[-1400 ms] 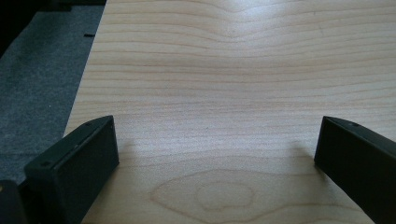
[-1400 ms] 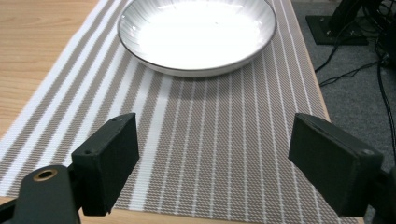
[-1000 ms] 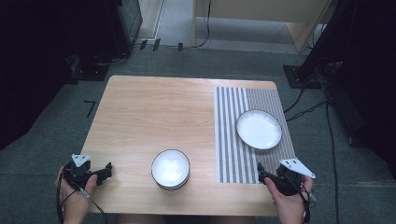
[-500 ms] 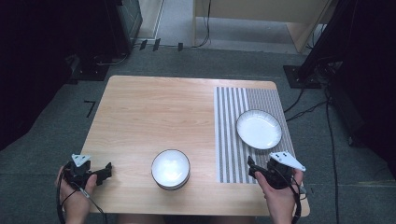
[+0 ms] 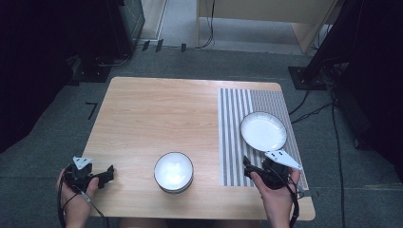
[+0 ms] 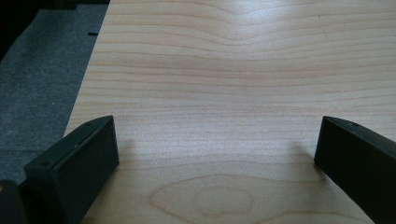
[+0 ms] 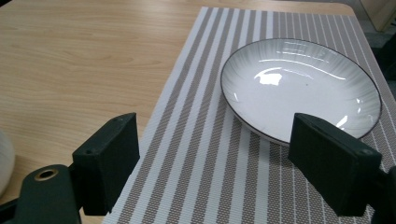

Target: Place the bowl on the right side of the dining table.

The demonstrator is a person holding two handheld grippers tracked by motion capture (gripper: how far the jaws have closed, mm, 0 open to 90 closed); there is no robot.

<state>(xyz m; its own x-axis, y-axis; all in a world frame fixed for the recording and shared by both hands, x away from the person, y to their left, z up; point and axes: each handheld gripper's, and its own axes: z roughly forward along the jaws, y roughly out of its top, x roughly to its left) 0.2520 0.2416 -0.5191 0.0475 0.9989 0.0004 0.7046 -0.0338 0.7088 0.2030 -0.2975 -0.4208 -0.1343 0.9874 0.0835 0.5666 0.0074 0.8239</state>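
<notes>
A white plate with a dark rim lies on a grey-and-white striped placemat at the table's right. In the right gripper view the plate is just ahead and to the right of the jaws. My right gripper hovers open over the placemat's near part, nothing between its fingers. A white bowl stands on the wood near the front middle; its edge peeks in at the left. My left gripper rests open at the front left corner, over bare wood.
The wooden table has its left edge close beside the left gripper, with grey carpet beyond. Cables and dark stands surround the table on the floor.
My right gripper has moved left and forward from the table's front right corner onto the placemat, closer to the plate. The left gripper has stayed put.
</notes>
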